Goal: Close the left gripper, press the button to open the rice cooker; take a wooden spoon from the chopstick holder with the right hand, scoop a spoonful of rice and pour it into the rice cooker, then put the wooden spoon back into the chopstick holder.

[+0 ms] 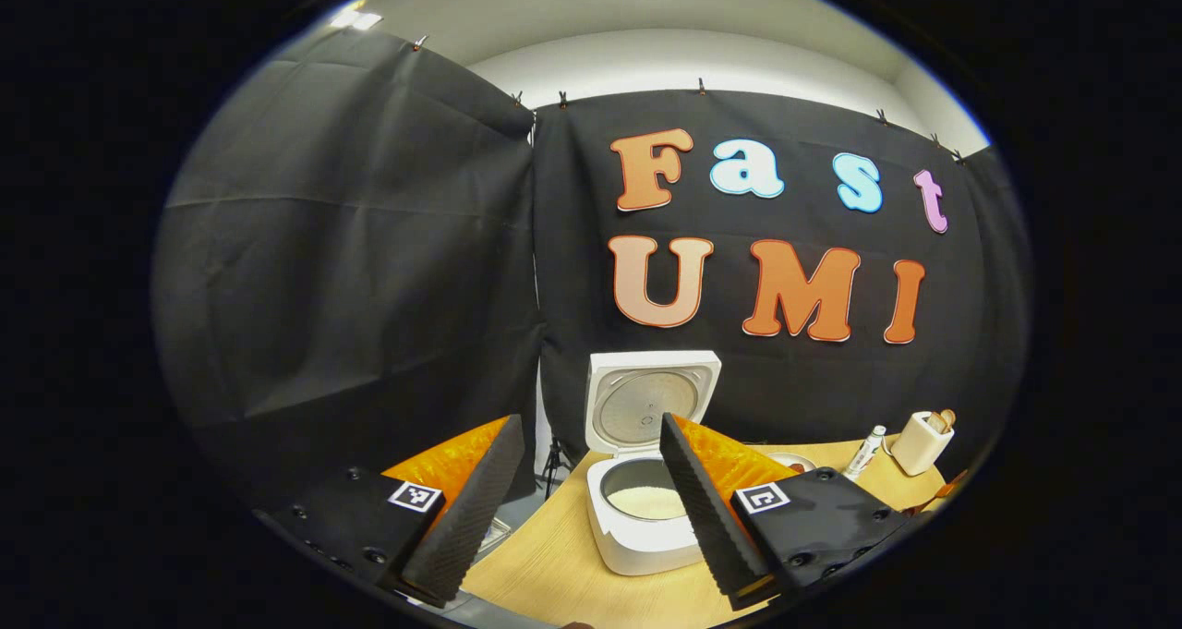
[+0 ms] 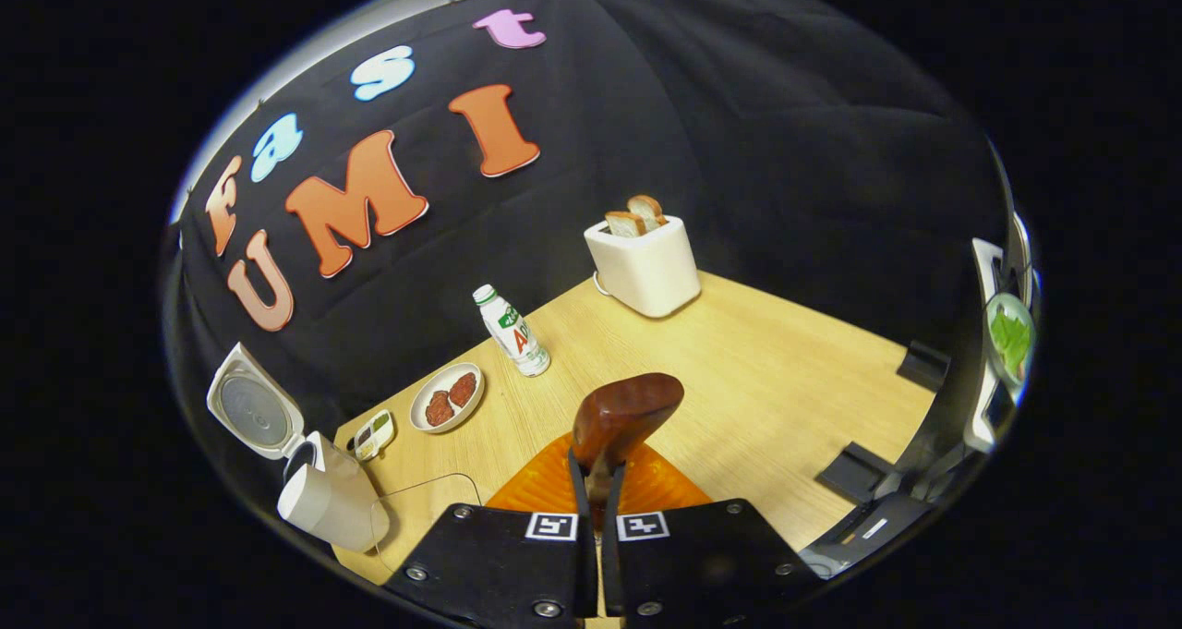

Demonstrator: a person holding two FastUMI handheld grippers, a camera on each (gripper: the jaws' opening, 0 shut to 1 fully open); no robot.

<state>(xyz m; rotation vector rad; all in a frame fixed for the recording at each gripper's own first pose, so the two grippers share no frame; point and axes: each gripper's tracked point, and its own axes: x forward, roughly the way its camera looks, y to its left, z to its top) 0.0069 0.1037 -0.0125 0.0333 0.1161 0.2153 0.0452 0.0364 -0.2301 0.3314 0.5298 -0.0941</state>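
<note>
Right gripper (image 2: 598,481) is clenching the wooden spoon (image 2: 623,412) above the table (image 2: 785,370).
Left gripper (image 1: 584,509) is hanging released, fingers spread, facing the rice cooker (image 1: 646,527), which is standing lid-up with rice showing inside; toaster (image 2: 646,264) and bottle (image 2: 512,332) are sitting well apart.

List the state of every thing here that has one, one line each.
rice cooker: lid up, rice in the pot
wooden spoon: clamped in the right gripper, bowl empty
right gripper: shut on the spoon
left gripper: open, holding nothing
toaster: two slices sticking up
bottle: upright, capped
plate: holds two brown pieces
</note>
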